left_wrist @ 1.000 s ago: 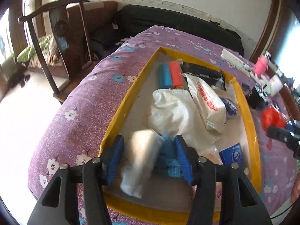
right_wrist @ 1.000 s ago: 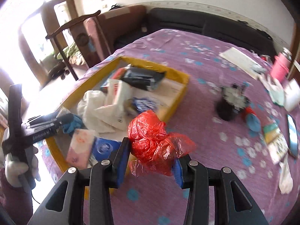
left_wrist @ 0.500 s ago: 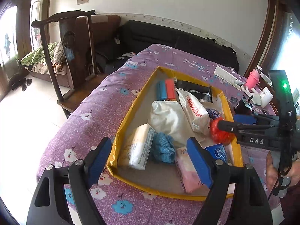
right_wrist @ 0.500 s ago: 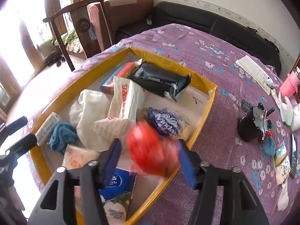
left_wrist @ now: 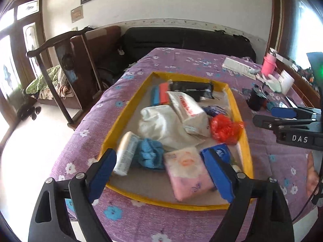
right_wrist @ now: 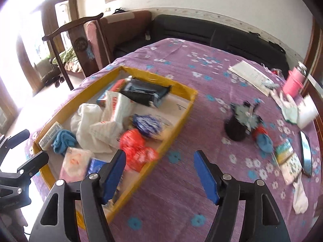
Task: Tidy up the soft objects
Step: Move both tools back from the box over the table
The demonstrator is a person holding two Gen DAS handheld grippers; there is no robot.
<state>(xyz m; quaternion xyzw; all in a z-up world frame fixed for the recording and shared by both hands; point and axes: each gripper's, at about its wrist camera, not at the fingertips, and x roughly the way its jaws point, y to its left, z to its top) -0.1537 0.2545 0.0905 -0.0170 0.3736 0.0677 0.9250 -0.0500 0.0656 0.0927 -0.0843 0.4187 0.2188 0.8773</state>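
- Dropped a second ago from the right gripper point(right_wrist: 159, 173), the red plastic bag point(right_wrist: 137, 151) now lies inside the yellow-rimmed tray point(left_wrist: 113, 125), ahead of its left jaw.
- Both grippers' jaws have just been opening; nothing sits between either pair, the left gripper point(left_wrist: 161, 175) hovering over the tray's near end.
- "DAS" reads on the right gripper's body.
- Tray holds tissue packs, a blue cloth point(left_wrist: 149, 155) and a white cloth point(left_wrist: 161, 125).

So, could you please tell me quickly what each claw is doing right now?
Left claw: open, jaws just widened, holding nothing.
Right claw: open, jaws just widened, empty; red plastic bag lies in the yellow tray.
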